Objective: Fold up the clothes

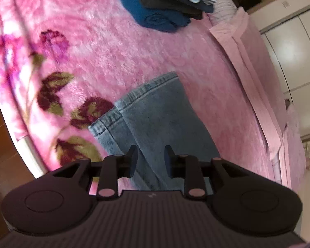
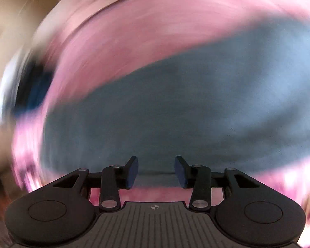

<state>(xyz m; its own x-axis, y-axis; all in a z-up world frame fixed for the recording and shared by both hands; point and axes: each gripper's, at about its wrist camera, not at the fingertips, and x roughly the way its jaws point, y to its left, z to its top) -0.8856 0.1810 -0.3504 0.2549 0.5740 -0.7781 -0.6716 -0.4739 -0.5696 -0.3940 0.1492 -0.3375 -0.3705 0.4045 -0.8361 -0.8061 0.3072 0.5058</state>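
A pair of grey-blue jeans [image 1: 157, 119] lies on a pink floral blanket [image 1: 105, 47], its hem pointing away from me. My left gripper [image 1: 150, 155] is open, its fingers apart just above the jeans leg with nothing between them. In the right wrist view, heavily blurred by motion, the jeans [image 2: 175, 107] fill the middle as a wide grey-blue band. My right gripper [image 2: 156, 166] is open and empty over the near edge of the jeans.
A stack of folded clothes [image 1: 169, 2], blue, dark and white, sits at the far end of the blanket. A folded pink sheet [image 1: 252, 66] runs along the right side. White cupboard doors [image 1: 295, 47] stand to the right. Wooden floor [image 1: 2, 136] shows at the left.
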